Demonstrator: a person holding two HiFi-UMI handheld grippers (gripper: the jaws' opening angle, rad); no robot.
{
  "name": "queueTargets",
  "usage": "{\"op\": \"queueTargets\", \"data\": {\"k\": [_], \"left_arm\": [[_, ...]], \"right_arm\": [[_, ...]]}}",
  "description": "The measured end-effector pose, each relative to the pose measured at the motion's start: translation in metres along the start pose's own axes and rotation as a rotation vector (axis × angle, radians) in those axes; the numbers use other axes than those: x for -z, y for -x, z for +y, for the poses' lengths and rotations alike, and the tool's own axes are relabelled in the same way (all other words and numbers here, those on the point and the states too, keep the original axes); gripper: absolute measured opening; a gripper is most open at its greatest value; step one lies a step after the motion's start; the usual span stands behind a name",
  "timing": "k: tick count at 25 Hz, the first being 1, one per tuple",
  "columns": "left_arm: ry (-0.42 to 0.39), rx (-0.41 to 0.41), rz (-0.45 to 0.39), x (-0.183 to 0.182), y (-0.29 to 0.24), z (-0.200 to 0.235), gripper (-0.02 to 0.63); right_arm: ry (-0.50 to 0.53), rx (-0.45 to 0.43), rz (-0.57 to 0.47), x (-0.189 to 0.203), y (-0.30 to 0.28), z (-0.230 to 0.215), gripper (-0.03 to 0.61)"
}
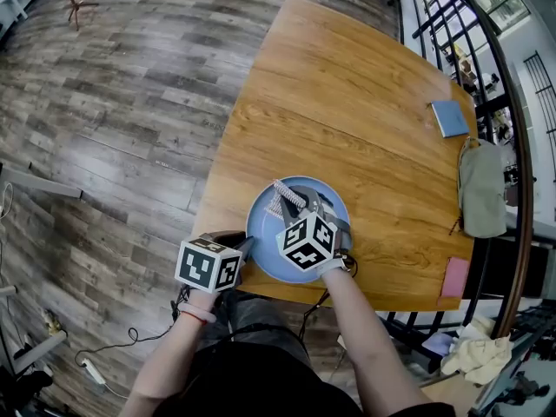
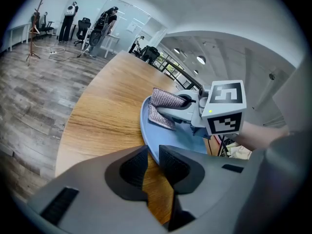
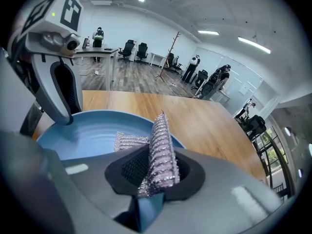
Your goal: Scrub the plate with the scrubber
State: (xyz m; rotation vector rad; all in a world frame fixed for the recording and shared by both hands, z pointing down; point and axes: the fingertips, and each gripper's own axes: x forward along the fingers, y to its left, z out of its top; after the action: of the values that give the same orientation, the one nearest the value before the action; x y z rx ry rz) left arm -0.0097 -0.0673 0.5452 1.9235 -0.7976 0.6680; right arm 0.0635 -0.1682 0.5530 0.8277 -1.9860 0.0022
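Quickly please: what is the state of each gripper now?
Left gripper: closed on the rim of the blue plate.
Right gripper: closed on the silver mesh scrubber.

Plate [image 1: 263, 233], scrubber [image 1: 280, 198] partly hidden — under right hand-held gripper [image 1: 300, 207].

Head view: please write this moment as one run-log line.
right gripper: shut on scrubber, on plate | left gripper: shut on plate rim

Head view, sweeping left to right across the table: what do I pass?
In order: left tongs → blue plate → blue notebook → grey pouch. Left out: right tongs and scrubber, both over the plate; pink card, directly below the notebook in the picture.
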Motion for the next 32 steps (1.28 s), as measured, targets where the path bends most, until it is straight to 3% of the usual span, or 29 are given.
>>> {"op": "queueTargets", "data": {"k": [21,32], "left_arm": [[0.008,0.021,-0.001,0.000,-0.001,-0.001,0.069],[0.002,0.027,-0.007,-0.001,-0.002,0.000,0.069]], "right_arm": [[-0.112,0.172,0.095,0.064,0.028,-0.046,0.066],[-0.238,0.181,0.147,0.099,0.056,-0.036,0.066]]}}
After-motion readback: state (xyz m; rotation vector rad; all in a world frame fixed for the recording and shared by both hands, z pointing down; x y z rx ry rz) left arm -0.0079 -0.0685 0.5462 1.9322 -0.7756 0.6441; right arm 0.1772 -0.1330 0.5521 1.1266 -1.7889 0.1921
